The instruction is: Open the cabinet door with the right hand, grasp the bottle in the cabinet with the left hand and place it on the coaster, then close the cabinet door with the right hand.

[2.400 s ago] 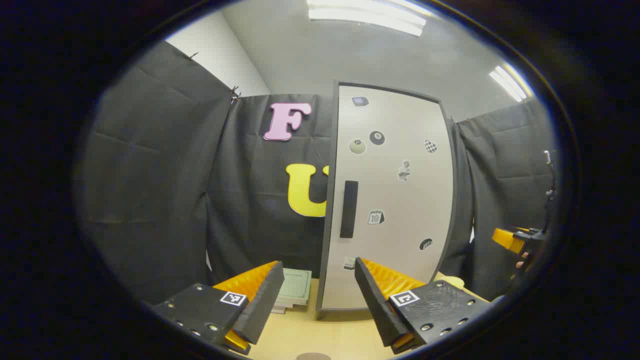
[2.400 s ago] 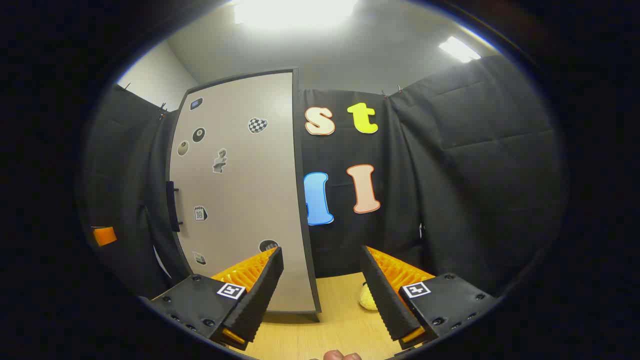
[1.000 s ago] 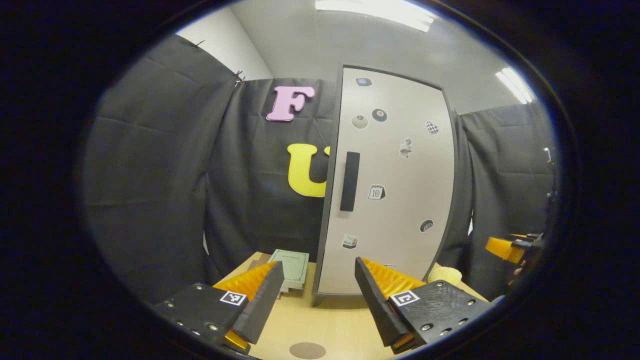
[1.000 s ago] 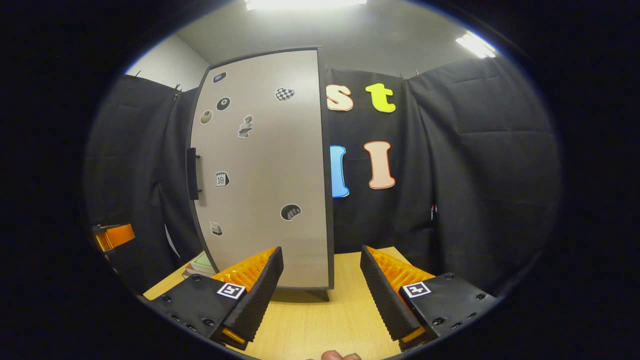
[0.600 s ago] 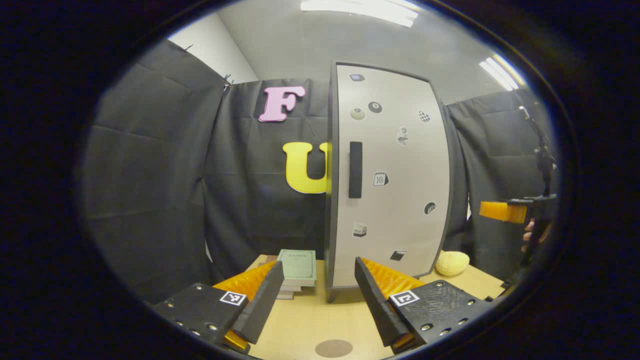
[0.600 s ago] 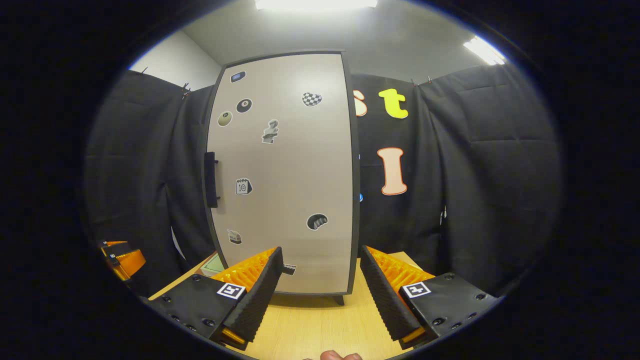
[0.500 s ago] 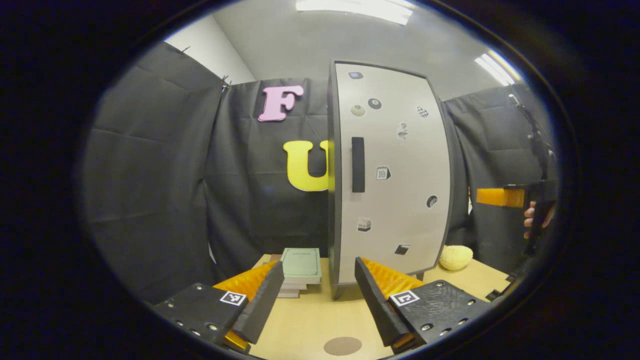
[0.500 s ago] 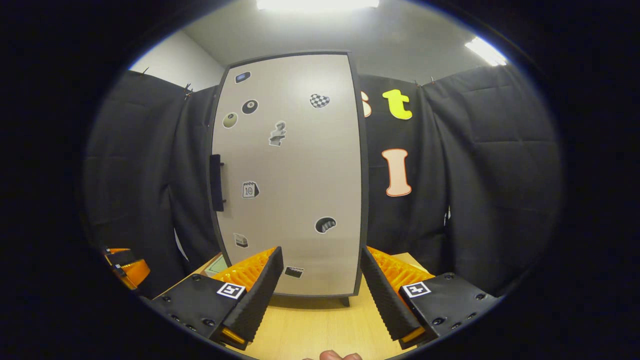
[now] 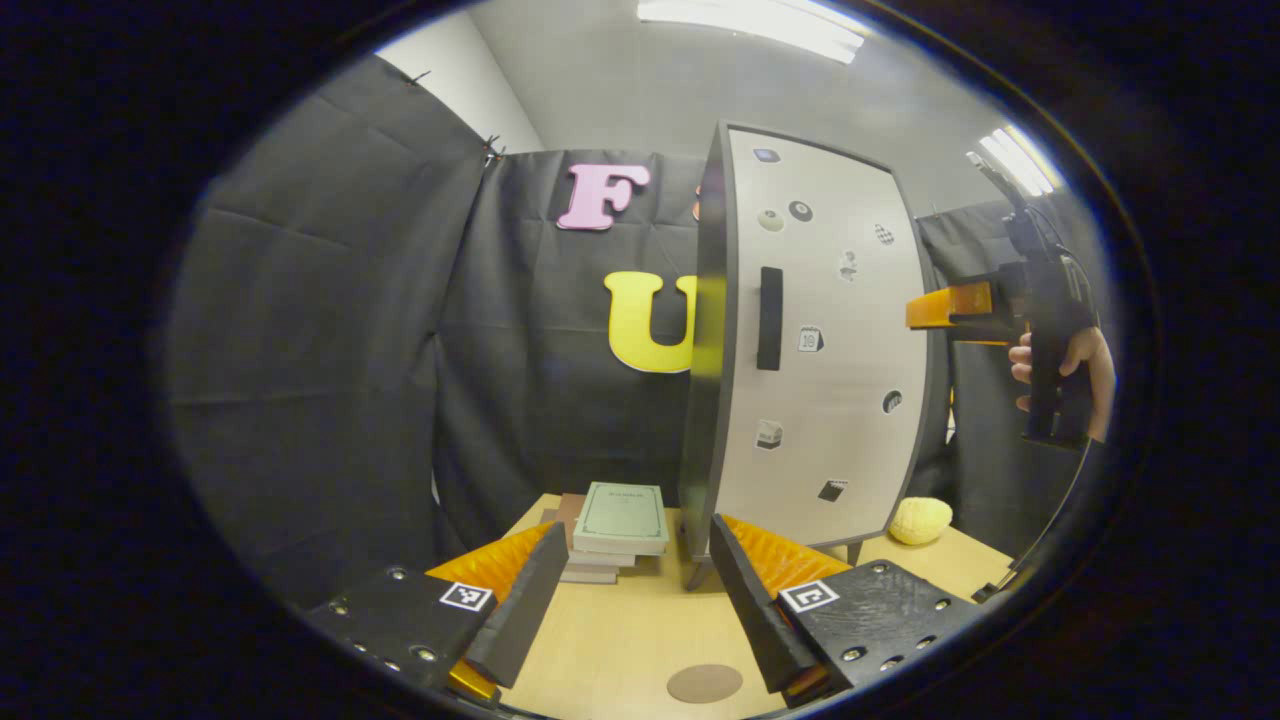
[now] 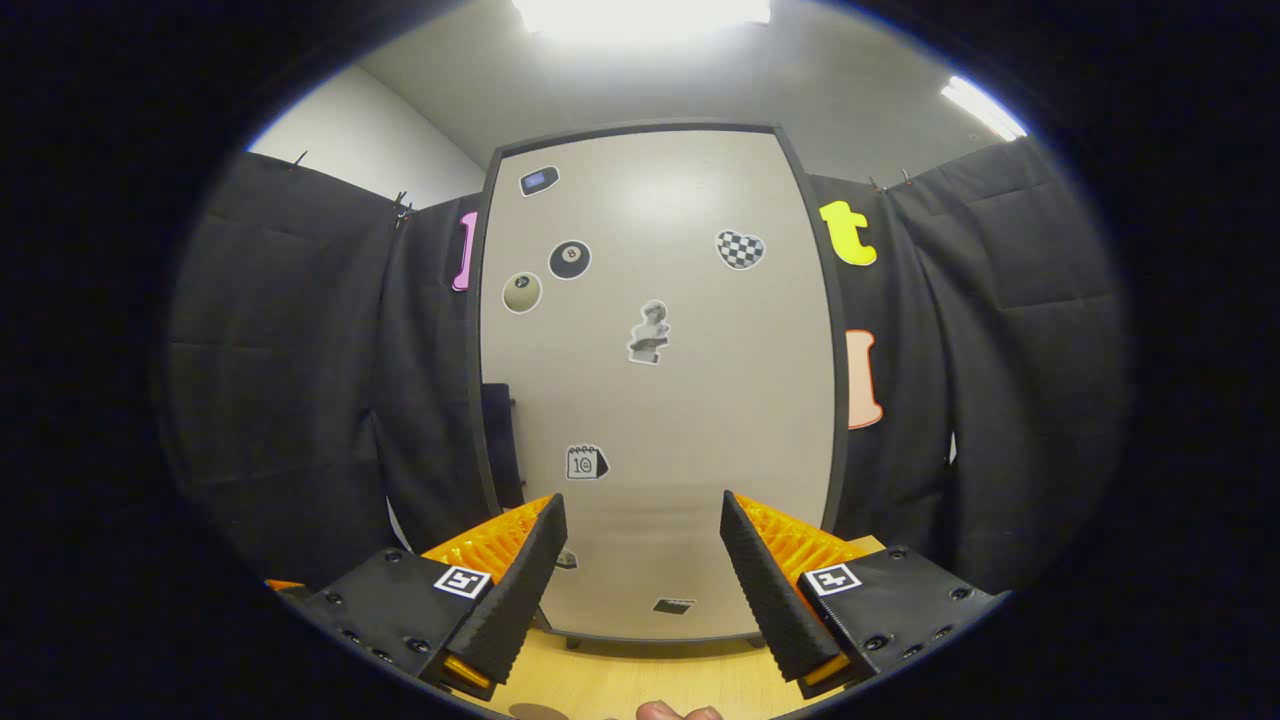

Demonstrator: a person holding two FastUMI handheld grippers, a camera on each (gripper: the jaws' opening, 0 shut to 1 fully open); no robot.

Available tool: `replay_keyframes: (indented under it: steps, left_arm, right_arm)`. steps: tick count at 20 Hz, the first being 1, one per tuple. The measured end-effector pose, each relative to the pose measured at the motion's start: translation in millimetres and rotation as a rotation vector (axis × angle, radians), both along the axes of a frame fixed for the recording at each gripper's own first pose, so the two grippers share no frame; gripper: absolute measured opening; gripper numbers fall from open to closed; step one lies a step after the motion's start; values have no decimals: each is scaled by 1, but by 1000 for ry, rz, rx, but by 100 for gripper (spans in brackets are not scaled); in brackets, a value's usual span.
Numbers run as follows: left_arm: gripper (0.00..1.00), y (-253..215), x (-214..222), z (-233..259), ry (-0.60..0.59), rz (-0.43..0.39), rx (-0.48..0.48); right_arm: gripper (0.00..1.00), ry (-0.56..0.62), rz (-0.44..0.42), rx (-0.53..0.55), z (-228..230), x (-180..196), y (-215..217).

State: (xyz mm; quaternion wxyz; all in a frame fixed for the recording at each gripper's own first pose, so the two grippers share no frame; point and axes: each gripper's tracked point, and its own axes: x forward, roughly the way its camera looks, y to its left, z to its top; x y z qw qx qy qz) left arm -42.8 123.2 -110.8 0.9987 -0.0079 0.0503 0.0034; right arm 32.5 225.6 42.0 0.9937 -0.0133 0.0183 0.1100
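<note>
A tall cabinet with a pale door (image 9: 830, 340) stands closed on the wooden table; a dark vertical handle (image 9: 769, 318) runs along the door's left side. In the right gripper view the cabinet door (image 10: 660, 400) faces me squarely, its handle (image 10: 498, 440) at the left edge. A round brown coaster (image 9: 704, 683) lies on the table between my left gripper's fingers. My left gripper (image 9: 635, 590) is open and holds nothing. My right gripper (image 10: 640, 565) is open too, raised in front of the door; the right gripper (image 9: 950, 308) also appears in a hand at the right of the left gripper view.
A stack of books (image 9: 615, 530) lies left of the cabinet's foot. A yellow sponge-like lump (image 9: 920, 520) rests on the table (image 9: 600, 650) to the cabinet's right. Black cloth walls close in behind and on both sides.
My right gripper has risen and swung to face the door head-on, closer than before. My left gripper has shifted left, so the cabinet's side panel and more of the coaster now show.
</note>
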Motion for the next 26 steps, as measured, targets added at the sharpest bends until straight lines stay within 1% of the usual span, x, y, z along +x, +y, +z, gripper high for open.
replay_keyframes:
  steps: [2,3,5,9,10,11,12,13,14,15,16,20,21,22,23,24,25,26]
  left_arm:
    - [88,14,-3,-7,15,22,-14]
    - [88,23,-4,-11,24,37,-18]
    - [88,37,-6,-18,39,66,-19]
    - [88,61,-9,-25,48,108,-9]
    - [86,66,-7,-26,50,114,-10]
    - [86,71,-7,-27,53,119,-10]
    - [86,76,-4,-28,54,124,-9]
    - [86,77,-2,-30,54,129,-9]
    - [88,81,1,-29,53,135,-6]
    - [88,88,4,-31,53,140,-6]
    - [86,91,6,-32,54,143,-7]
    - [86,108,16,-45,74,161,-17]
    - [86,113,17,-50,79,167,-20]
    - [88,116,17,-53,85,173,-23]
    - [88,120,19,-57,90,179,-26]
    - [86,123,20,-58,94,183,-29]
    - [88,126,20,-58,96,191,-28]
    - [88,131,21,-59,95,200,-22]
  right_arm:
    - [98,-15,10,-15,10,13,19]
    - [98,-15,1,-18,13,18,27]
    - [98,-32,29,-6,21,27,51]
    - [98,-76,47,-48,30,45,87]
    - [93,-72,63,-41,30,49,98]
    - [98,-71,82,-32,29,52,110]
    - [98,-67,89,-32,28,57,118]
    - [98,-61,82,-37,26,63,123]
    - [100,-53,75,-43,22,69,127]
    - [100,-44,69,-46,18,75,132]
    - [100,-35,64,-45,15,81,136]
    - [100,4,38,-45,1,102,142]
    - [100,13,29,-48,-2,106,141]
    - [100,24,23,-49,-6,109,143]
    - [97,35,20,-49,-10,112,144]
    - [100,47,16,-50,-13,115,144]
    - [100,58,13,-51,-16,117,145]
    - [100,67,14,-47,-19,119,146]
